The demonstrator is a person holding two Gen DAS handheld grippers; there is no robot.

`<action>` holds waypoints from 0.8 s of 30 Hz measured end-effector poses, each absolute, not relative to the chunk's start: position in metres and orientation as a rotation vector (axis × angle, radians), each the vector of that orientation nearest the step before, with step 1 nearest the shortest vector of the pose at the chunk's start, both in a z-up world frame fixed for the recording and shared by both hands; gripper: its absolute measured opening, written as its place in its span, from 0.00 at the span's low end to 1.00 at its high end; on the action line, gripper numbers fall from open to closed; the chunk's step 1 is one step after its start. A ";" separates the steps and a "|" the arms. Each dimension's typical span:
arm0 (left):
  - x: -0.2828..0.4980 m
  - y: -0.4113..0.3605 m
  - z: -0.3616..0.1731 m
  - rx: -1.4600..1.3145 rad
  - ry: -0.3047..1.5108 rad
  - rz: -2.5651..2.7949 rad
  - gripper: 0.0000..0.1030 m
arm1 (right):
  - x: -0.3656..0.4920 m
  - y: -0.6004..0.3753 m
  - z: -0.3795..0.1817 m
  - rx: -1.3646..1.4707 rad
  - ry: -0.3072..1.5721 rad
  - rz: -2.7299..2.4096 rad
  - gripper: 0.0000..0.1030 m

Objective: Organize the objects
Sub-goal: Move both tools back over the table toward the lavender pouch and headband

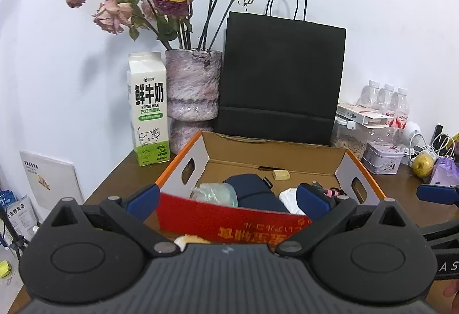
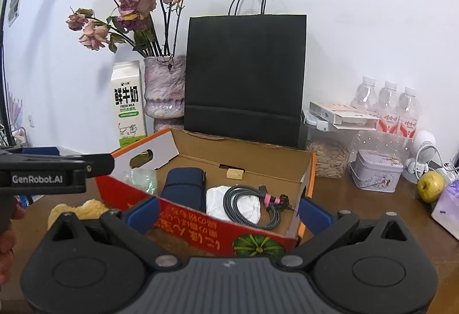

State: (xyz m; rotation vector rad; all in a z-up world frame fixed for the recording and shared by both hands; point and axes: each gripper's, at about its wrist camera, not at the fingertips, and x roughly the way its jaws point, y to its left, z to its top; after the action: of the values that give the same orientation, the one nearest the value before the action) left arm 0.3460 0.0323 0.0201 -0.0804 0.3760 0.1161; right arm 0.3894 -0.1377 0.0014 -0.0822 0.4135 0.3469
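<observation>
- My left gripper point(image 1: 228, 206) hangs with jaws spread wide and empty, low centre of its view, at the near wall of the open cardboard box with the red printed front point(image 1: 229, 223).
- My right gripper point(image 2: 229, 213) is likewise gaping, holding nothing.
- Inside the box, centre frame: a rolled navy fabric pouch point(image 2: 183, 187), a braided grey cable coiled with a pink tie point(image 2: 249, 205), white crumpled wrapping point(image 2: 218, 199).
- Lower left of the right view, outside the box: a pale yellow puffy snack point(image 2: 83, 209) on the brown wooden table point(image 2: 373, 216).
- I reckon it's light and crumbly, so pinch gently across the middle.
</observation>
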 end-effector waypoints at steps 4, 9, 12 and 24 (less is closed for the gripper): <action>0.331 0.031 0.021 -0.082 0.373 0.119 1.00 | 0.375 -0.140 0.001 -0.086 0.413 0.347 1.00; 0.315 0.030 0.021 -0.089 0.378 0.113 1.00 | 0.359 -0.142 0.000 -0.084 0.410 0.348 1.00; 0.305 0.031 0.019 -0.092 0.375 0.116 1.00 | 0.348 -0.141 0.000 -0.094 0.406 0.354 1.00; 0.268 0.030 0.008 -0.083 0.383 0.098 1.00 | 0.319 -0.151 -0.013 -0.081 0.427 0.361 1.00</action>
State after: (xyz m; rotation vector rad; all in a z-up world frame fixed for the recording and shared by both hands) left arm 0.2679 0.0299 0.0084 -0.0833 0.3830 0.0975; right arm 0.3189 -0.1510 -0.0129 -0.0806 0.4268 0.3613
